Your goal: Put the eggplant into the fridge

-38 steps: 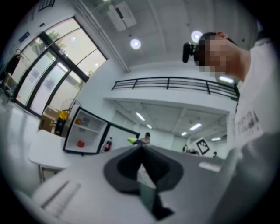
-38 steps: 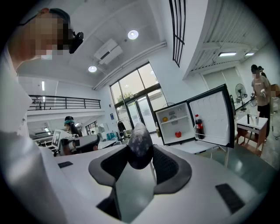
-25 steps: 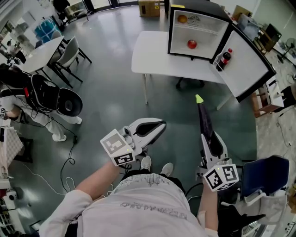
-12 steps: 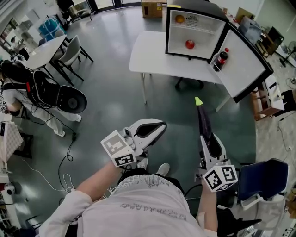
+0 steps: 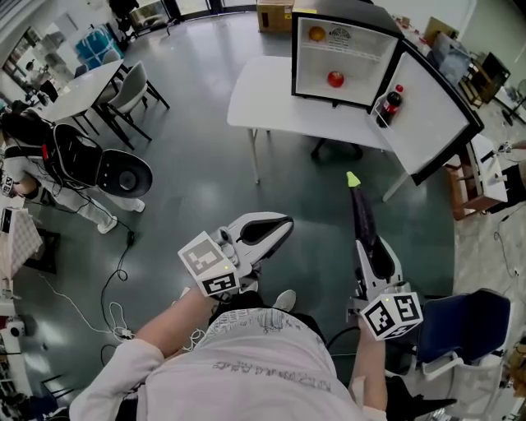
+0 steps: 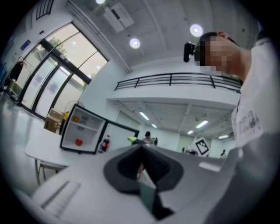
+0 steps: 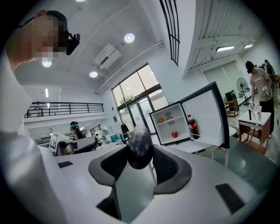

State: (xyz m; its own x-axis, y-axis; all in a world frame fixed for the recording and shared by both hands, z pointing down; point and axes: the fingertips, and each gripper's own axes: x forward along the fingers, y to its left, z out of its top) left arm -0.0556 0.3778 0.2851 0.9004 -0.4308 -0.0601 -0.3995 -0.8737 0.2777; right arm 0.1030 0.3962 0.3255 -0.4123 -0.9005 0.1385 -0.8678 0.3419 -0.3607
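A long dark purple eggplant [image 5: 364, 215] with a green stem end points away from me, held in my right gripper [image 5: 371, 256], which is shut on it. In the right gripper view the eggplant [image 7: 139, 145] sits between the dark pads. The small fridge [image 5: 341, 57] stands on a white table [image 5: 251, 99] ahead, its door [image 5: 436, 115] swung open to the right. Inside are an orange [image 5: 316, 34] and a red fruit [image 5: 335, 79]; a cola bottle [image 5: 386, 107] stands in the door. My left gripper [image 5: 278, 226] is shut and holds nothing, well short of the table.
A second table with chairs [image 5: 123, 90] stands at the far left. A black bag [image 5: 99, 168] and cables [image 5: 123, 271] lie on the floor to the left. A blue chair [image 5: 460, 316] is close on my right. A cardboard box [image 5: 275, 12] sits behind the table.
The table and fridge have slid slightly left in the head view and my feet have stepped. Both grippers keep their pose, the eggplant still held.
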